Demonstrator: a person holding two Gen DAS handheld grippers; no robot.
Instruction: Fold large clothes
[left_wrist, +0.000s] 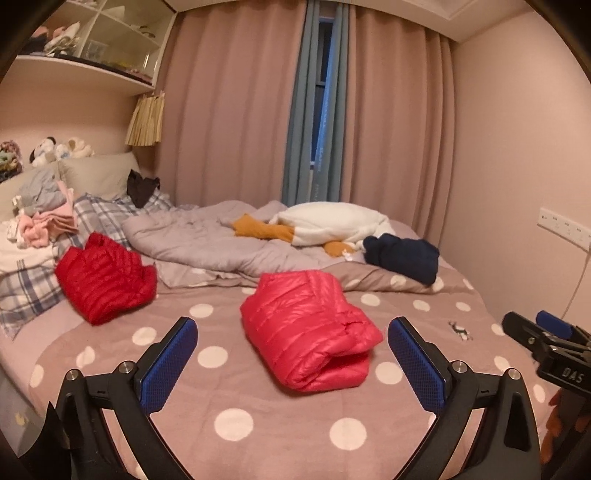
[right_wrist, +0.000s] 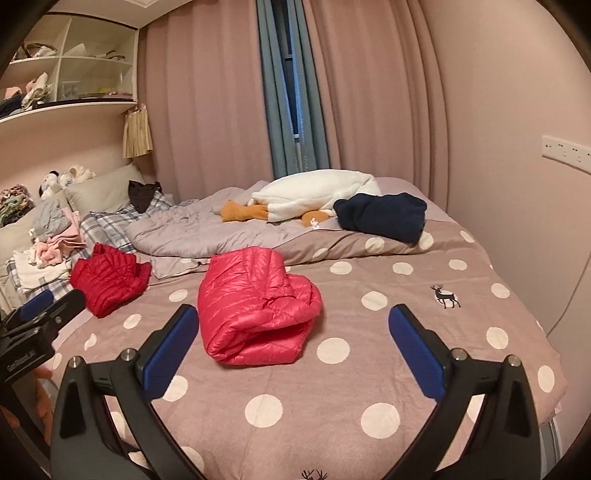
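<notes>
A pink puffer jacket (left_wrist: 308, 328) lies folded into a thick bundle on the polka-dot bedspread (left_wrist: 236, 424), its rolled edge toward the cameras. In the left wrist view it sits ahead of the left gripper (left_wrist: 293, 360), roughly centred between the two blue-padded fingers (left_wrist: 170, 365) and touching neither — the fingers are spread wide apart and hold nothing. In the right wrist view the same jacket (right_wrist: 255, 306) lies ahead and toward the left finger (right_wrist: 168, 350) of the right gripper (right_wrist: 290, 345), whose fingers are likewise spread wide with nothing between them; the bundle is clear of both pads.

Each gripper shows in the other's view: the right gripper (left_wrist: 546, 339) at the right edge of the left view, the left gripper (right_wrist: 40, 317) at the left edge of the right view.

Farther left on the bed lies a red puffer jacket (left_wrist: 105, 278), also bundled, well apart from the pink one. Behind both is a rumpled grey duvet (left_wrist: 221, 240), with a white and orange plush toy (left_wrist: 325, 221) and a dark navy garment (left_wrist: 402, 256) resting on it toward the right. At the head of the bed, on the left, are plaid pillows (left_wrist: 107, 214) and a pile of pale clothes (left_wrist: 40, 218). Pink curtains (left_wrist: 229, 110) with a blue curtain (left_wrist: 299, 122) between them hang behind the bed, and a white shelf unit (left_wrist: 92, 48) sits high on the left wall.
</notes>
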